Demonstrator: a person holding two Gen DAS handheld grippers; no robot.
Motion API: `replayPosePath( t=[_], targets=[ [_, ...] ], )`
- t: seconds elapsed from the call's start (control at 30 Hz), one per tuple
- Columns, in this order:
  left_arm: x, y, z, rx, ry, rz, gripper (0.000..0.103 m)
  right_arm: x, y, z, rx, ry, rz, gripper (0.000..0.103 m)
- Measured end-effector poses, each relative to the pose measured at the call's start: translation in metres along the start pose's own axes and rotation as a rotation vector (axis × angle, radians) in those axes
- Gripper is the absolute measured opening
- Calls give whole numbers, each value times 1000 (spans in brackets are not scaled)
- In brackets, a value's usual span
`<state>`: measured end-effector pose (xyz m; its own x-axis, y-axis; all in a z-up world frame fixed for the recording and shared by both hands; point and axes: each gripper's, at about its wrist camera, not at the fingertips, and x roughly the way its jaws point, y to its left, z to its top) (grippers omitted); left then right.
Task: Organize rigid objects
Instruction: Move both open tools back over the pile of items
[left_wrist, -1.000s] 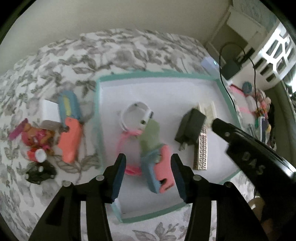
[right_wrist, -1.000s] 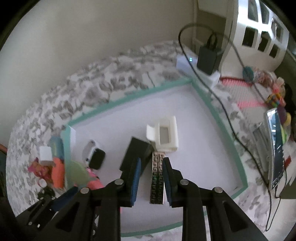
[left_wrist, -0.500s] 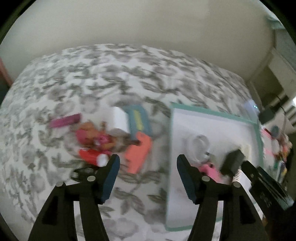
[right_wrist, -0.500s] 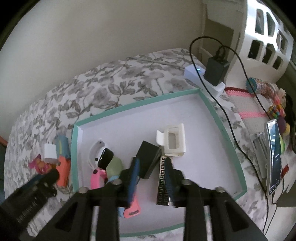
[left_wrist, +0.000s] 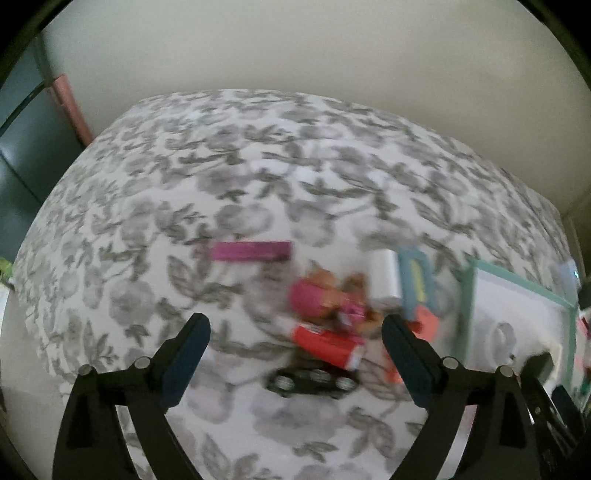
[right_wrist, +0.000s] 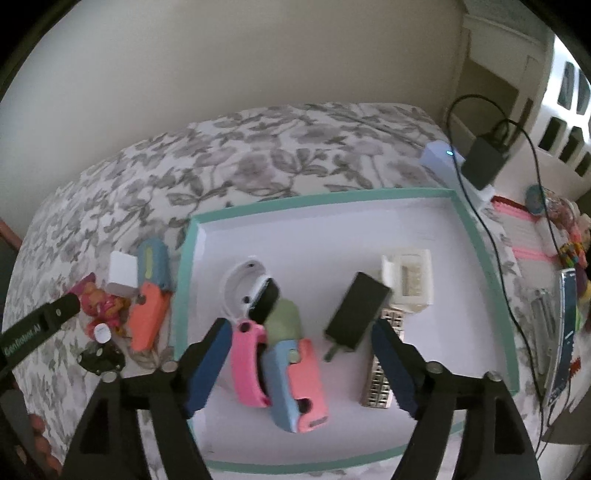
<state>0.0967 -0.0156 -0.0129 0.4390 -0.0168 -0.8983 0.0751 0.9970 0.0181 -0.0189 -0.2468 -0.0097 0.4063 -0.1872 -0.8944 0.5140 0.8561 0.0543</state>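
Observation:
The teal-rimmed white tray (right_wrist: 325, 195) lies on the flowered bedspread. In it are a white ring with a black piece (right_wrist: 255, 291), a pink and blue cutter (right_wrist: 295, 384), a black charger (right_wrist: 356, 312), a patterned metal bar (right_wrist: 380, 380) and a white clip (right_wrist: 408, 277). My right gripper (right_wrist: 301, 326) hovers over them, its jaws opening and holding nothing. Left of the tray lie a doll (left_wrist: 325, 299), a red tube (left_wrist: 325, 345), a black toy car (left_wrist: 314, 380), a magenta bar (left_wrist: 251, 251) and a white cube (left_wrist: 384, 273). My left gripper (left_wrist: 293, 325) hangs above this pile, jaws opening and empty.
A blue case (right_wrist: 153, 262) and an orange cutter (right_wrist: 147, 317) lie against the tray's left wall. A power strip with a black adapter and cable (right_wrist: 480, 162) sits beyond the tray's far right corner. Toys and phones (right_wrist: 565, 325) crowd the right side. The wall runs behind the bed.
My left gripper swung left from the tray to the pile on the bedspread and spread wide. My right gripper let go of the patterned metal bar, which now lies in the tray, and opened.

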Motion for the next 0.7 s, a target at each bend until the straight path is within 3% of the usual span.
replayPosePath(
  t=[0.27,0.47,0.7],
  targets=[
    [4,61,11,-125,-31,77,95,2,30,-2,-45,-17,61,102],
    [5,91,14,-201,-43,58,95,-1,63,-2,-92,-52,132,102],
    [20,93,13,-188,28,13,95,7,101,-2,-133,-38,204,102]
  ],
)
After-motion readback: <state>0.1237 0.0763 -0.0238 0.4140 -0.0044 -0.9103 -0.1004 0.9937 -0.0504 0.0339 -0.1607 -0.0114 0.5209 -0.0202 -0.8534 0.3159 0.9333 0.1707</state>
